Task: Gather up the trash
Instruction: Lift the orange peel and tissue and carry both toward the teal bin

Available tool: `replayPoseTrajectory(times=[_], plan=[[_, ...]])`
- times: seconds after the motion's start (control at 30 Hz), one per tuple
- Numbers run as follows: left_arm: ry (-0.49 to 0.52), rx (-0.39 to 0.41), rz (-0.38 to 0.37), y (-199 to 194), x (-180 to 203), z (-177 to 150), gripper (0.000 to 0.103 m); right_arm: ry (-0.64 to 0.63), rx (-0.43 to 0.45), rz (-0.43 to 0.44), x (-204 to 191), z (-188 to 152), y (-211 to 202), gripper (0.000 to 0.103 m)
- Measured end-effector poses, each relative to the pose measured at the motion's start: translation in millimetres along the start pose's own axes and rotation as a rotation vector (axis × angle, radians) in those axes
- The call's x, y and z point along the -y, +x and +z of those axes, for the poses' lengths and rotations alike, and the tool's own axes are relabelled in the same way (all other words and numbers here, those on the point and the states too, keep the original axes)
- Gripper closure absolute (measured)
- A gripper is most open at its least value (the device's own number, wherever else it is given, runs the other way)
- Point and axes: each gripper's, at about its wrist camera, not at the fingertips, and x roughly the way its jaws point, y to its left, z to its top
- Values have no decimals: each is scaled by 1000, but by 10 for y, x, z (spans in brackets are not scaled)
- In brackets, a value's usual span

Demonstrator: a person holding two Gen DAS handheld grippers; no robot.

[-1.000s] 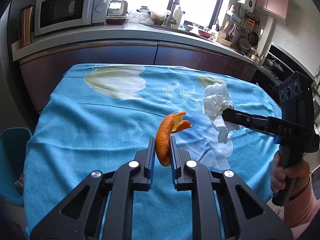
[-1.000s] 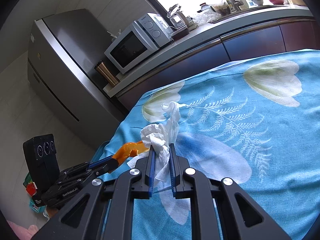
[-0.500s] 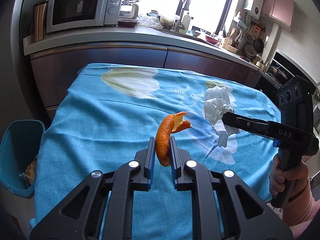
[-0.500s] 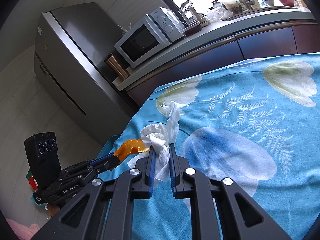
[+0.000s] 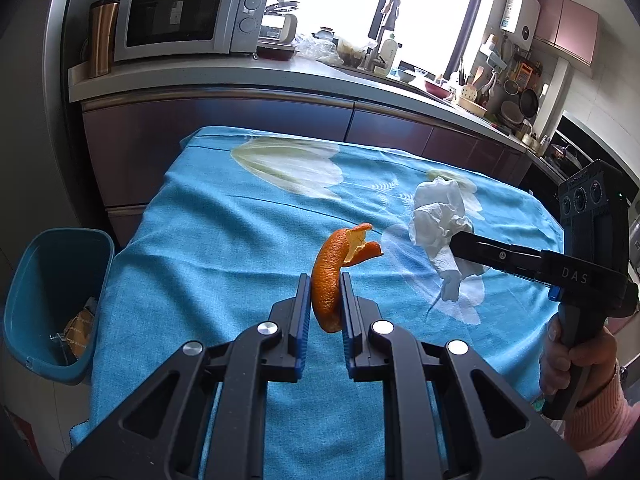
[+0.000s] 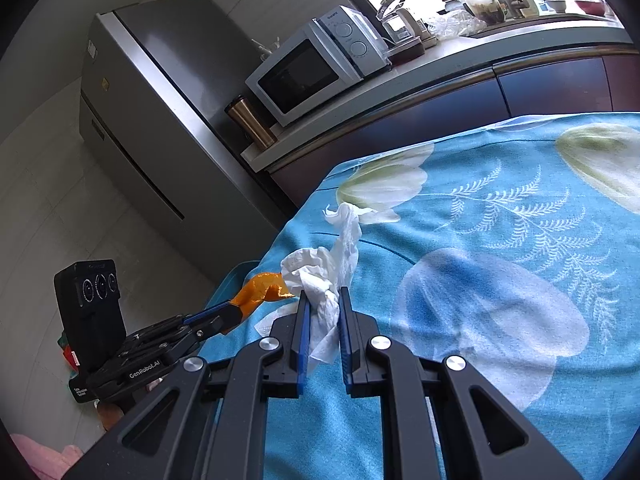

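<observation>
The left gripper is pinched narrow on a curled strip of orange citrus peel, its blue-lined pads pressing the peel's lower half while the torn upper end curls toward one o'clock. The peel hangs clear above the surface, a table covered in a bright blue cloth printed with large white tulips.

At about three o'clock in the left wrist view, the right gripper reaches in from the side, held by a hand in a pink knitted sleeve. It is clamped narrow on a crumpled white paper tissue, which bunches above the fingertips and trails below them, also off the cloth. In the right wrist view the same tissue sits between the blue pads of the right gripper, a twisted tail rising toward twelve o'clock, and the peel shows at about nine o'clock.

A teal plastic waste bin stands on the floor at nine o'clock beside the left edge of the surface, with some wrappers already inside. Beyond the far edge, at eleven o'clock, a white microwave oven sits on the kitchen counter next to a copper-coloured metal canister.
</observation>
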Motion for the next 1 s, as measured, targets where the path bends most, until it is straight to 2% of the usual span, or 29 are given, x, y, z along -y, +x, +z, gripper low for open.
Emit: replayPoseTrajectory(times=[1.0], plan=[[-93,32,64,-325,-493,-106,89,-69,-67,64,-290,-20,303,91]])
